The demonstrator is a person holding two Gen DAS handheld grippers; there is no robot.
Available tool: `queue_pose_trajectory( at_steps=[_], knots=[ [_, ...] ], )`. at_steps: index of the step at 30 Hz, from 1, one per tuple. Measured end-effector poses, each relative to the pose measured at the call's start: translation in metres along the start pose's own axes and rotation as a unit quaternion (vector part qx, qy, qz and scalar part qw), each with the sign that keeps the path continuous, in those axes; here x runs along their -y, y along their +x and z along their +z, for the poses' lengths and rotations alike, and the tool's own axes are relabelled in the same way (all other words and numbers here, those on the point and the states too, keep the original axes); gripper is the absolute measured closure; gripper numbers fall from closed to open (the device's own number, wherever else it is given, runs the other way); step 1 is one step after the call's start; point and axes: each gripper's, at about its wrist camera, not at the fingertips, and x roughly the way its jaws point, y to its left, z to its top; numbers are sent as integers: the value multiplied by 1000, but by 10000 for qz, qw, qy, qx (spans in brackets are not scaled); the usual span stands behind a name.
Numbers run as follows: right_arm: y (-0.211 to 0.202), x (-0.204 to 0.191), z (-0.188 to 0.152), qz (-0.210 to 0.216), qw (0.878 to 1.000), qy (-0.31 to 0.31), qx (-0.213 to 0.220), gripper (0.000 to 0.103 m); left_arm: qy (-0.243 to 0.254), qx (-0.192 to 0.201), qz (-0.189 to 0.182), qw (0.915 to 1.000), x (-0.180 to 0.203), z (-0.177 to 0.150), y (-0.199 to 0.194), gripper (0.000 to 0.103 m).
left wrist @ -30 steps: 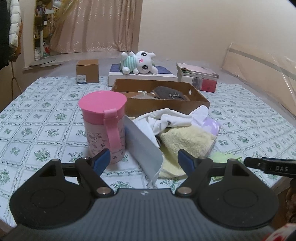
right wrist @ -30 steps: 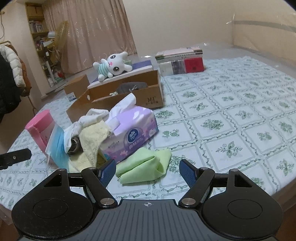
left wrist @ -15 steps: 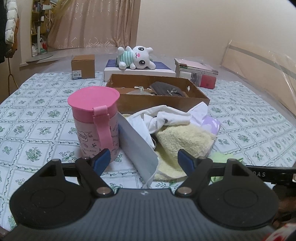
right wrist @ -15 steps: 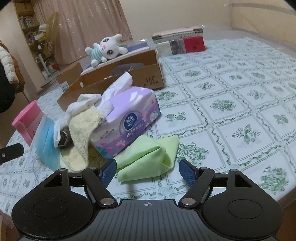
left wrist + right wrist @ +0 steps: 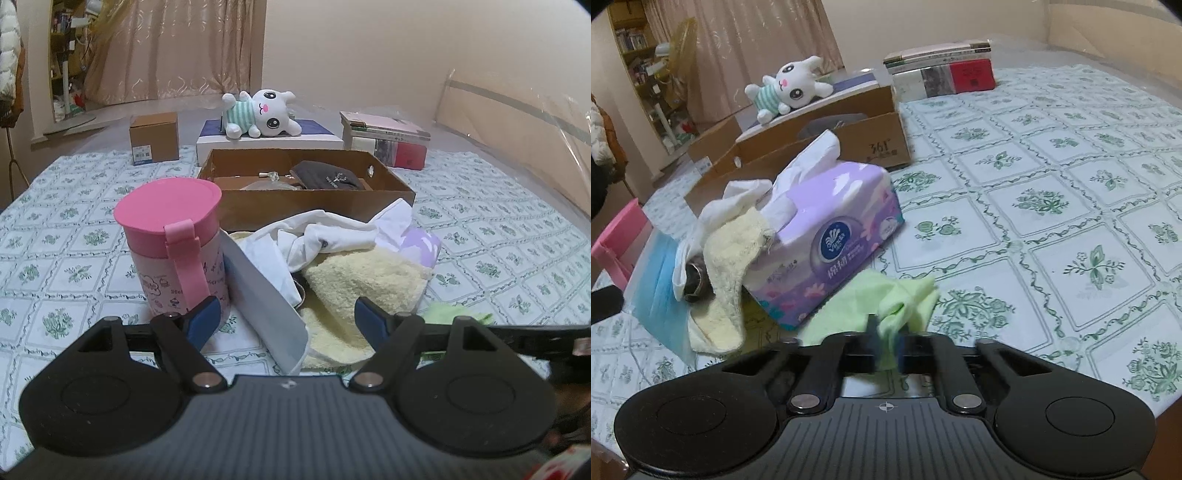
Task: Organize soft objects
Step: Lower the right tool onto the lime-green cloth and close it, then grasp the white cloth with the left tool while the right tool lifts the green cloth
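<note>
Your right gripper [image 5: 885, 341] has its jaws clamped on the green cloth [image 5: 875, 301], which lies at the worktop's [image 5: 1052, 177] near edge just beside the tissue pack [image 5: 834, 240]. Only the right view shows that pinch; a sec ago those jaws were wide, cloth untouched. The left view shows just a green sliver [image 5: 456, 317], but gives you the inside of the box [image 5: 310, 199]. Left gripper [image 5: 286, 319]: jaws wide apart w/ nothing held, over the mask [image 5: 264, 295], same as before.
</note>
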Motion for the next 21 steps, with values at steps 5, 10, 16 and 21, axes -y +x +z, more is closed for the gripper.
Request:
queue_pose_trajectory(
  at_steps=[5,10,16,21],
  knots=[
    [-27,4,10,-28,9992,-16,392,99,159,30,38,9999,5,4,4,27],
    [-48,3,22,7,9975,-22,700,99,360,123,61,9993,14,16,11,31],
    [-59,0,31,69,9962,-102,859,99,628,217,61,9978,29,34,28,34],
    [-60,0,31,74,9963,-125,851,99,782,126,-45,9968,39,45,50,44]
  ],
)
